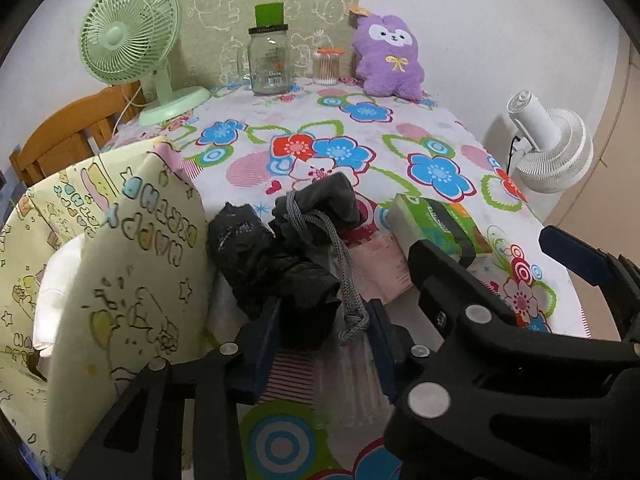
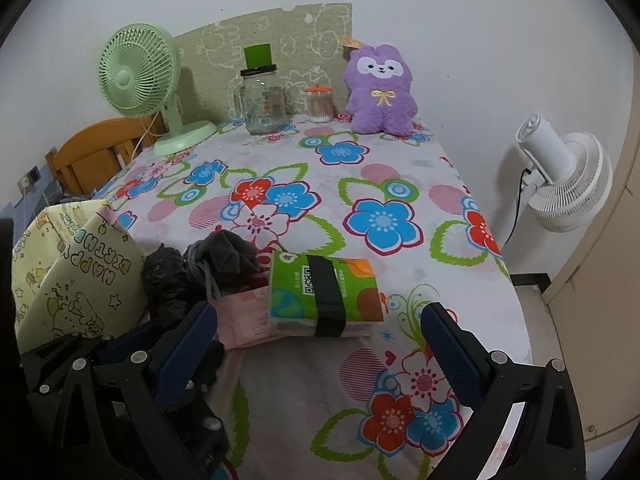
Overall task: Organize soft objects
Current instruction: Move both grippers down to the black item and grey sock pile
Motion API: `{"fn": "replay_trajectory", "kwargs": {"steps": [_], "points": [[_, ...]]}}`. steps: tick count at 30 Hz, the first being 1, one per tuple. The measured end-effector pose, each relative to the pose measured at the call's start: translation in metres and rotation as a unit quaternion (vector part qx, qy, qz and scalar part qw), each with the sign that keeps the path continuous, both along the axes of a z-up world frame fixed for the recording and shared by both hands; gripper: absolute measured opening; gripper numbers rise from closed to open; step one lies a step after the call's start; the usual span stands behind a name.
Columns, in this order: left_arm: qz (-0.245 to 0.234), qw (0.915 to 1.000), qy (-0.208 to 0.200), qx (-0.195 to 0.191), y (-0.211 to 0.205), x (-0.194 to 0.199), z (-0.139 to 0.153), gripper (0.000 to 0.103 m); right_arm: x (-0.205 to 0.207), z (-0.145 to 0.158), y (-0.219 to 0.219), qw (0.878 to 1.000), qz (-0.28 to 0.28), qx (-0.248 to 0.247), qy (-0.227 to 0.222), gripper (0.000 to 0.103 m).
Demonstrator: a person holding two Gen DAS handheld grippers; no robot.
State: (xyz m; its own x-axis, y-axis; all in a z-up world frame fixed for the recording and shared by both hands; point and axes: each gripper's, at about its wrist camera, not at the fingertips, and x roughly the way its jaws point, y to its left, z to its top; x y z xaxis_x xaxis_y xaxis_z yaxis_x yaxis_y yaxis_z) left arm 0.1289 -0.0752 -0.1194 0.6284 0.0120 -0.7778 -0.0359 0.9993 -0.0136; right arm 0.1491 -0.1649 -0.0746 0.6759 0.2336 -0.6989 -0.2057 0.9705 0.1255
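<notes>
while the left gripper (image 1: pixel 320 316) pinches a black bundle (image 1: pixel 280 268), the right gripper (image 2: pixel 320 340) gapes over the floral tablecloth (image 2: pixel 360 168)

Crinkly black plastic bag (image 1: pixel 276 276), fuzzy purple plush toy (image 1: pixel 388 58), clear glossy glass jar (image 1: pixel 269 64), matt printed tablecloth (image 1: pixel 360 140).
</notes>
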Motion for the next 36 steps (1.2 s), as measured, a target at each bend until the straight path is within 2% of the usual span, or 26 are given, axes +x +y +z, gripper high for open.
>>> {"fn": "replay_trajectory", "kwargs": {"steps": [5,10,12,18,36], "points": [[-0.007,0.9999,-0.001,-0.008,0.003,-0.004,0.003,0.042,-0.005,0.006,0.003,1.000,-0.001,-0.003,-0.006,0.103],[-0.006,0.9999,-0.005,-0.009,0.006,-0.005,0.005,0.031,-0.009,0.010,0.005,1.000,-0.003,-0.005,-0.011,0.103],[-0.001,1.0000,0.000,-0.010,0.008,-0.004,0.003,0.023,-0.009,0.010,0.006,1.000,-0.006,-0.007,-0.011,0.103],[0.002,1.0000,0.006,-0.006,0.009,-0.002,0.002,0.015,-0.008,0.009,0.006,1.000,-0.004,-0.003,-0.009,0.103],[-0.020,0.9997,-0.008,0.006,0.002,-0.010,0.010,0.010,-0.002,0.003,0.014,1.000,0.024,0.013,0.009,0.103]]}}
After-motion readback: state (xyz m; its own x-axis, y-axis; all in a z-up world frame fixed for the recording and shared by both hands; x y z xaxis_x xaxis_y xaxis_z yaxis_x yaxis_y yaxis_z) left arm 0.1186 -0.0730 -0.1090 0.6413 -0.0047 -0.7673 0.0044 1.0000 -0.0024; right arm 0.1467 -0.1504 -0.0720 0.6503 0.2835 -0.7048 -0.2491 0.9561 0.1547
